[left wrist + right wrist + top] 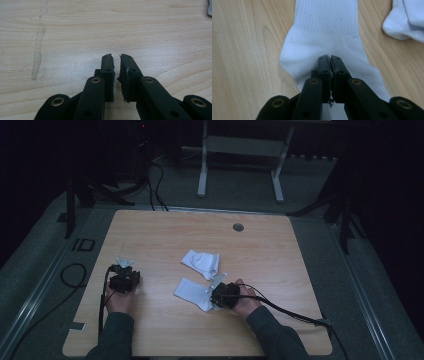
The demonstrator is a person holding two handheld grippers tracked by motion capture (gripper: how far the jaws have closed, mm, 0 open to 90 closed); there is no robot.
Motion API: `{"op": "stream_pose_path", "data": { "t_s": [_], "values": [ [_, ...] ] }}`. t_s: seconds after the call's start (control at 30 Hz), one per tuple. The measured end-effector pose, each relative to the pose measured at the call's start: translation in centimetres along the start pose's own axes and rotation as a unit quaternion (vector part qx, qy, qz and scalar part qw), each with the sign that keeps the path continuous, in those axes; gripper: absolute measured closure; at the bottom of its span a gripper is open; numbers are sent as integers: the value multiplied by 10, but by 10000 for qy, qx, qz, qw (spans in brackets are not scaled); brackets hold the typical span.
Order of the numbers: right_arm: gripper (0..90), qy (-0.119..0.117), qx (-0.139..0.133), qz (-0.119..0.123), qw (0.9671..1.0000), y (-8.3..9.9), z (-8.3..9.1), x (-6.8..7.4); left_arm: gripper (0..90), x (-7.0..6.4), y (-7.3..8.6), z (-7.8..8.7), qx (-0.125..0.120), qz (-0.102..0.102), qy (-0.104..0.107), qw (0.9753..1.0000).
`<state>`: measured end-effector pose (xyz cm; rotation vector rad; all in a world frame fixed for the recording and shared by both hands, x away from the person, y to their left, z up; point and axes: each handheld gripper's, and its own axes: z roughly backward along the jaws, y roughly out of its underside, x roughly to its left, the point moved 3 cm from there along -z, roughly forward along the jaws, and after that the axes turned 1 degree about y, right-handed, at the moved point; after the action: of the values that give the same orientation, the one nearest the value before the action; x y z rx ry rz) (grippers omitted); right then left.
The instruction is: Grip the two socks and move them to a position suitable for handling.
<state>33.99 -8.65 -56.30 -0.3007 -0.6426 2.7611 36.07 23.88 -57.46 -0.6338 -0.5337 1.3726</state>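
Note:
Two white socks lie mid-table. The flat sock (189,291) (324,30) lies stretched out with its ribbed cuff pointing away from my right gripper (208,296) (330,59). That gripper's jaws are pressed together at the sock's heel, and the fabric below looks flat; I see none pinched between them. The folded sock (201,261) (407,20) lies just beyond, apart from the first. My left gripper (123,272) (115,58) rests over bare wood at the left, jaws nearly touching with only a thin slit and nothing between them.
The wooden table (280,270) has a round grommet (238,227) near its far edge. A pale streak (37,52) marks the wood left of my left gripper. A white desk frame (240,165) and floor cables (75,275) lie off the table.

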Motion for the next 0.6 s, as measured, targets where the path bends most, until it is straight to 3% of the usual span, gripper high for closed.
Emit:
{"op": "stream_pose_path", "data": {
  "t_s": [0.13,0.23,0.4,0.6],
  "values": [
    [824,151,-128,-92,9998,-3,11,-10,813,0,0,0,1,-10,-3,10000],
    [798,600,-142,-230,9978,-8,25,-28,813,-1,0,0,6,-15,0,10000],
    [740,891,-235,-378,9950,-26,35,-53,812,0,0,0,2,-11,3,10000],
    [687,961,-227,-575,9935,-42,28,-73,811,0,0,-1,7,-5,7,10000]
  ]
}}
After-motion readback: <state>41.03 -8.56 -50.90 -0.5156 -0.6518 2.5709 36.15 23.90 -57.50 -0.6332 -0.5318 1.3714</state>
